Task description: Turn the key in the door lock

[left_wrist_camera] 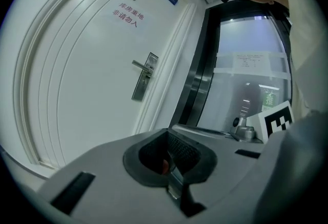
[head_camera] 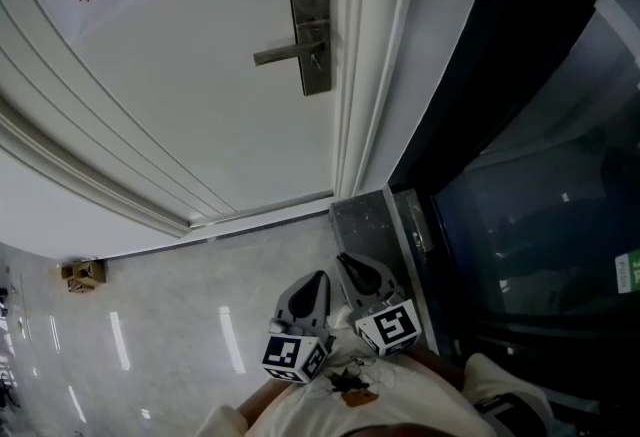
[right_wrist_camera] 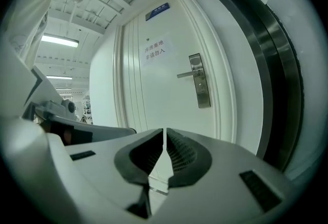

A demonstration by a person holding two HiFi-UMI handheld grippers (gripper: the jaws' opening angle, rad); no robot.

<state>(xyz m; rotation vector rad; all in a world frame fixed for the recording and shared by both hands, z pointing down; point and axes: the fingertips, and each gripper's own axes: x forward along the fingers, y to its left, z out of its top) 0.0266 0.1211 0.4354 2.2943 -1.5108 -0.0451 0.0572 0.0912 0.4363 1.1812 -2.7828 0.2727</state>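
Progress: not begun. No key can be made out at the lock plate [head_camera: 312,33], so reaching it, gripping and turning are all left.
Lock plate: upright metal strip near the door [head_camera: 180,125] edge, its lever handle [head_camera: 285,52] pointing left.
Left gripper [head_camera: 320,277]: well below the lock plate, jaws together, with an unidentifiable reddish speck at the seam.
Right gripper [head_camera: 348,263]: also well below the lock plate, jaws closed and empty.

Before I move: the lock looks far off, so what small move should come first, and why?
Probably bring the right gripper forward and up toward the lock plate. Both it and the left gripper sit low by the body, jaws together, well short of the door; I cannot make out a key from here.
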